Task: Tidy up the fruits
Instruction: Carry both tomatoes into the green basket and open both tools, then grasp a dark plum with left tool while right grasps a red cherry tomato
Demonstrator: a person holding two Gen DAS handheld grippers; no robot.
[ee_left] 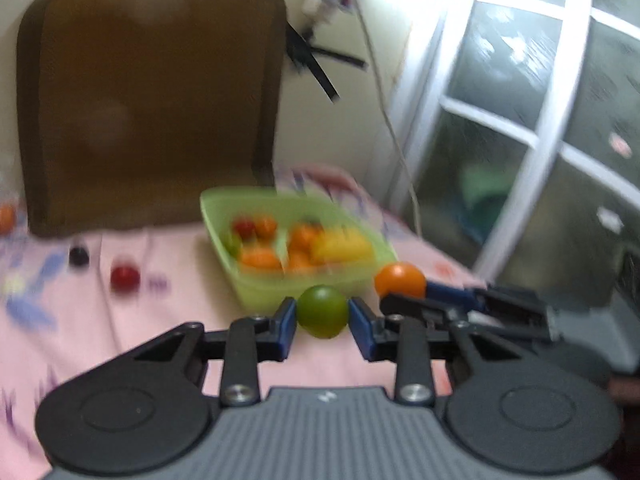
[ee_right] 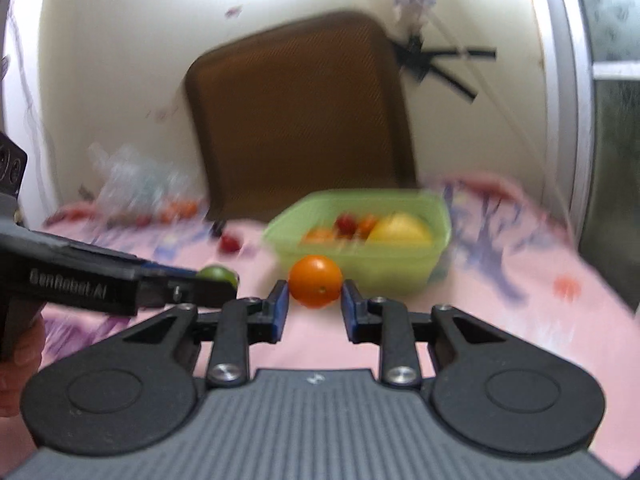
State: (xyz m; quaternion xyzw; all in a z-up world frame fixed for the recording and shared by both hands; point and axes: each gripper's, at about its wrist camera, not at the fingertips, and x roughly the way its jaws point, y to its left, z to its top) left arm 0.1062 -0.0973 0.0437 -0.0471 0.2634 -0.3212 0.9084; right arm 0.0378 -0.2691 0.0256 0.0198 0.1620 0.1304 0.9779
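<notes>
My left gripper point(ee_left: 322, 312) is shut on a small green fruit point(ee_left: 322, 311) and holds it above the pink sheet, just in front of the green tub point(ee_left: 256, 292). My right gripper point(ee_right: 315, 287) is shut on a small orange fruit point(ee_right: 315, 281), also just in front of the green tub point(ee_right: 380, 272). The tub holds several orange, red and yellow fruits. The orange fruit point(ee_left: 400, 280) and the right gripper show at the right of the left wrist view. The green fruit point(ee_right: 216, 273) shows at the left of the right wrist view. A red fruit point(ee_left: 125, 277) and a dark fruit point(ee_left: 79, 256) lie on the sheet left of the tub.
A brown cushion point(ee_left: 148, 100) leans on the wall behind the tub. A window with white bars point(ee_left: 540, 120) is at the right. A clear plastic bag point(ee_right: 136, 184) with more fruit lies at the far left of the bed. Cables hang on the wall.
</notes>
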